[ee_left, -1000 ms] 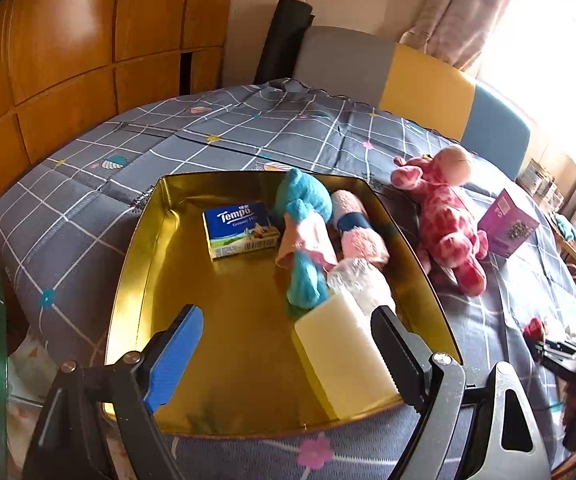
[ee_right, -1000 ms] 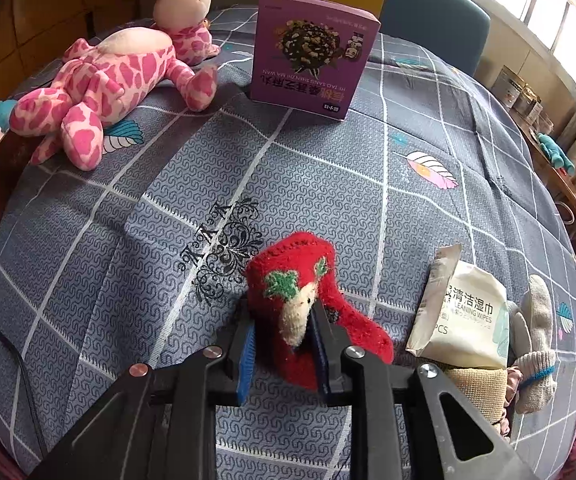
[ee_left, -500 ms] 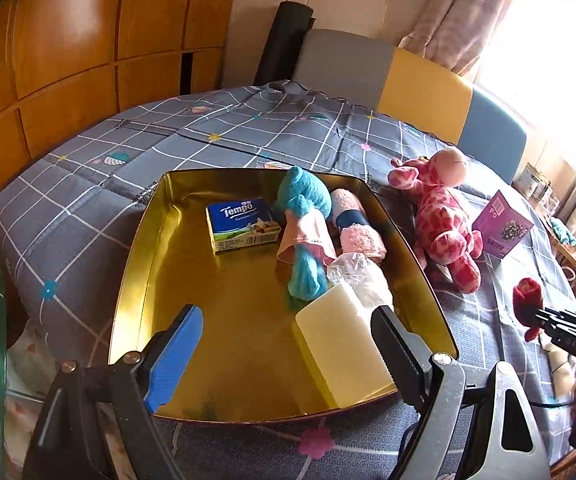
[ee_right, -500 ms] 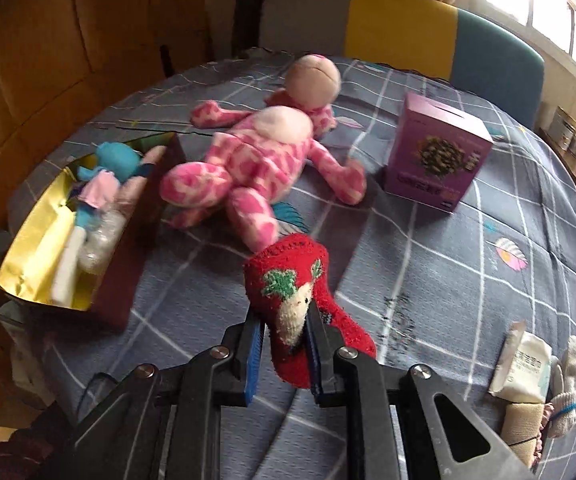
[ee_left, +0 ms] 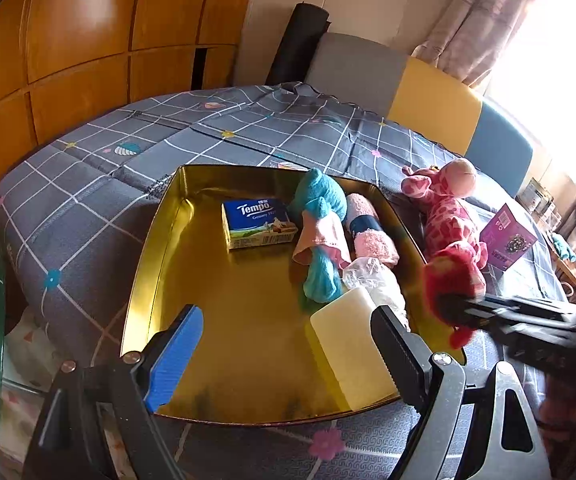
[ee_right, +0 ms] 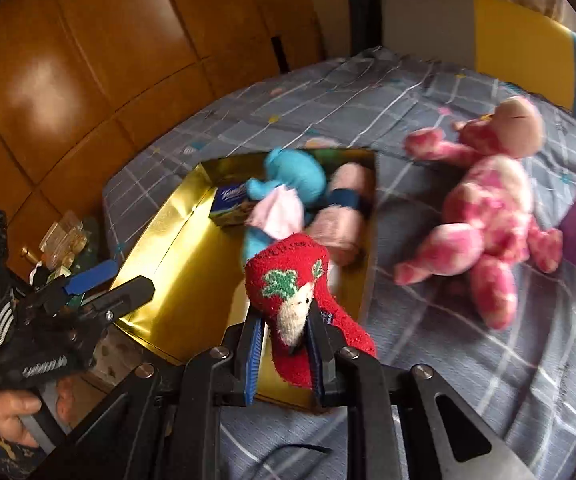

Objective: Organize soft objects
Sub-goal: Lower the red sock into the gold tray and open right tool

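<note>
Wood-panelled walls are framing a bed under a grey checked quilt (ee_left: 88, 216), where the gold tray (ee_left: 156, 264) is sitting. Off its right rim, the right hand-held gripper (ee_right: 286, 344) is clamping a red sock (ee_right: 288, 280), the sock's length running up and forward out of the jaws, hanging over the tray's near-right corner. The left hand-held gripper (ee_left: 284, 344) is hovering wide apart and empty at the tray's near edge. Dropping the sock inside looks like the next call.
</note>
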`<state>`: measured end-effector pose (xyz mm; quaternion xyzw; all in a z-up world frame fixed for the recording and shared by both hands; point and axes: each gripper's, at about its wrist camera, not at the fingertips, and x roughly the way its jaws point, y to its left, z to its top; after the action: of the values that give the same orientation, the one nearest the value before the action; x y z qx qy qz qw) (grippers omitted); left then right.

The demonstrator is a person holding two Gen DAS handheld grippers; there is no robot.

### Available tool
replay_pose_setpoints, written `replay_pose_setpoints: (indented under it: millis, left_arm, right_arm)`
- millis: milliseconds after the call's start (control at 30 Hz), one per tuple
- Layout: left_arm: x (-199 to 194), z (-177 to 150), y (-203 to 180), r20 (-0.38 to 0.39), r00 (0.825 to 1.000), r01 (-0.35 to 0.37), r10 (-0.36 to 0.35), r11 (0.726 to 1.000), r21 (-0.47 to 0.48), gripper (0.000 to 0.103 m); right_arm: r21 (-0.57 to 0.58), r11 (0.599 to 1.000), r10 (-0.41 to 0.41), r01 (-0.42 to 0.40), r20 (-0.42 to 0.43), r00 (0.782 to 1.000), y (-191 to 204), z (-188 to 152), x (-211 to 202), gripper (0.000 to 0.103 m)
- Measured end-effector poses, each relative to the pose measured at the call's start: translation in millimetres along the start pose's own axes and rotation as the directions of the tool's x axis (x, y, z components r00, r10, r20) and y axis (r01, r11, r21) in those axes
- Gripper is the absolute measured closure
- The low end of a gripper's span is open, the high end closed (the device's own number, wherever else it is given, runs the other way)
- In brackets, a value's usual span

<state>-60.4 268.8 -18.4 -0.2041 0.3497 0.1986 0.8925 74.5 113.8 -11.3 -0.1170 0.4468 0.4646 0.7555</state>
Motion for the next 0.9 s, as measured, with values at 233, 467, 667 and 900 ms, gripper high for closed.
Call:
replay_pose_setpoints:
  millis: [233, 467, 667, 900]
  left_arm:
    - [5, -1, 4, -0.013, 1.0, -0.002, 0.001, 1.0, -0.016, 0.016]
    - [4, -3, 0, -0.01, 1.0, -0.001, 0.001, 1.0, -0.002, 0.016]
    - [-1, -2, -5, 0.011, 1.0, -0.009, 0.009, 1.0, 0.017, 0.015]
    - [-5, -2, -13, 0.017, 1.0, -0.005, 0.004, 0.999, 0.041, 0.015]
  right_arm:
    - [-0.043, 0.998, -0.037, 0.034, -0.07, 0.997, 8, -10, 25, 0.06]
    - [-0.042, 0.997, -0.06, 0.058, -0.037, 0.997, 3, -19, 14, 0.06]
    - [-0.011, 0.998, -0.057, 0.057, -0.01, 0.998, 0, -19, 7, 0.06]
    - [0.017, 0.997, -0.072, 0.071, 0.034, 0.997, -4, -25, -10, 0.06]
